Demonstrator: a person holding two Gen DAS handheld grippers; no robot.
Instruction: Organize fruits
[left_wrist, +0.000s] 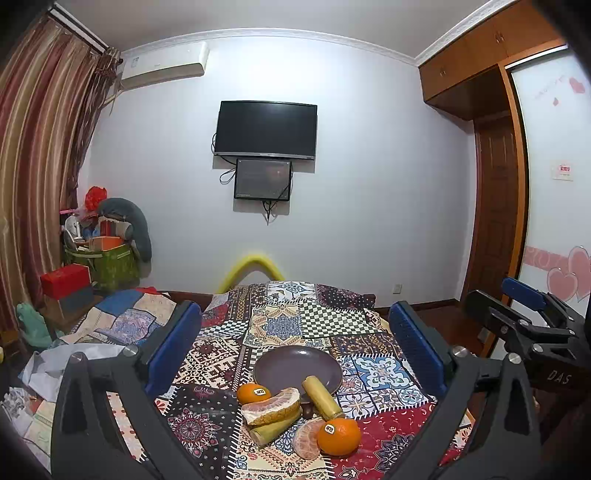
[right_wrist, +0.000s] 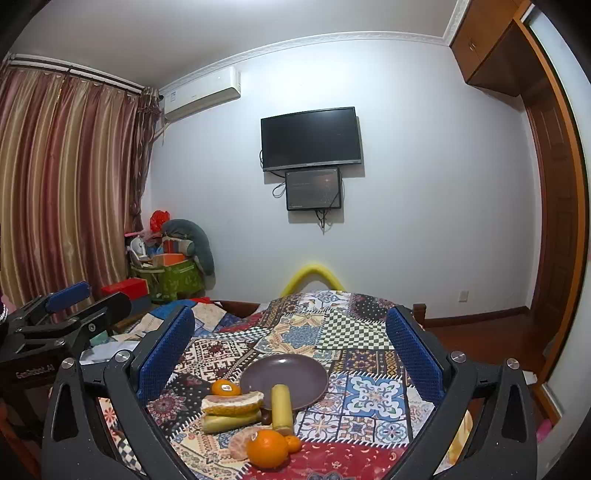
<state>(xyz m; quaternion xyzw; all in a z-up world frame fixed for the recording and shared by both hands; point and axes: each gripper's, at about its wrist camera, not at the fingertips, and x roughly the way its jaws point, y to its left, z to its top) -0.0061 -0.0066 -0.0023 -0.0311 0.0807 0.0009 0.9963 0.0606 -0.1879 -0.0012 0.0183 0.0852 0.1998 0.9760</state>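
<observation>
A dark purple plate (left_wrist: 295, 363) (right_wrist: 291, 373) lies on a patchwork-covered table. In front of it lie fruits: a near orange (left_wrist: 338, 435) (right_wrist: 267, 448), a far orange (left_wrist: 253, 393) (right_wrist: 224, 387), a pomelo wedge (left_wrist: 273, 406) (right_wrist: 232, 402), a peeled segment (left_wrist: 306, 439) (right_wrist: 238, 445), two sugarcane pieces (left_wrist: 321, 397) (right_wrist: 282, 406), and a tiny orange (right_wrist: 293, 443). My left gripper (left_wrist: 295, 354) is open and empty above the table. My right gripper (right_wrist: 290, 354) is open and empty too.
The patchwork cloth (left_wrist: 325, 317) covers the table. A yellow foam arch (left_wrist: 251, 269) stands at its far edge. A cluttered green bin (left_wrist: 107, 266) and red box (left_wrist: 64, 280) sit at the left, by the curtains. The other gripper shows at each view's side (left_wrist: 532, 321) (right_wrist: 55, 325).
</observation>
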